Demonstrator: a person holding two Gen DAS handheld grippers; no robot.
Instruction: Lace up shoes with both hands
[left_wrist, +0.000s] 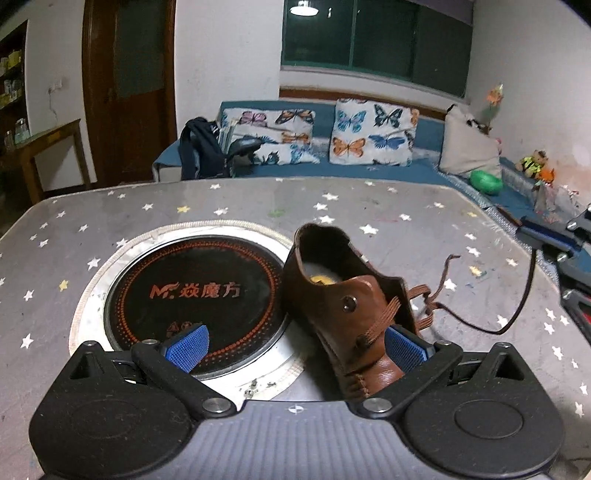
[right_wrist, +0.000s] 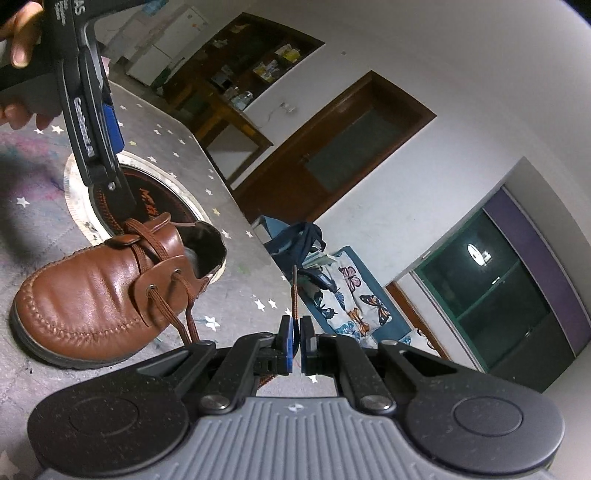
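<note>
The left gripper (left_wrist: 295, 349) has its blue fingers spread wide, one on each side of the shiny brown leather shoe (left_wrist: 354, 314). The shoe sits on the grey table with little stars (left_wrist: 258, 206), beside a round black cooker plate (left_wrist: 195, 291). The right gripper (right_wrist: 295, 341) pinches the thin brown shoelace (right_wrist: 294, 291) tight.

The shoe (left_wrist: 347, 314) stands on the table (left_wrist: 424, 221), touching the round cooktop (left_wrist: 192, 291) at its 3 o'clock edge. Its lace (left_wrist: 517, 295) trails toward 3 o'clock to the right gripper (left_wrist: 546, 240). At 12 o'clock behind the table lies a sofa (left_wrist: 369, 170) bearing cushions (left_wrist: 369, 133).
</note>
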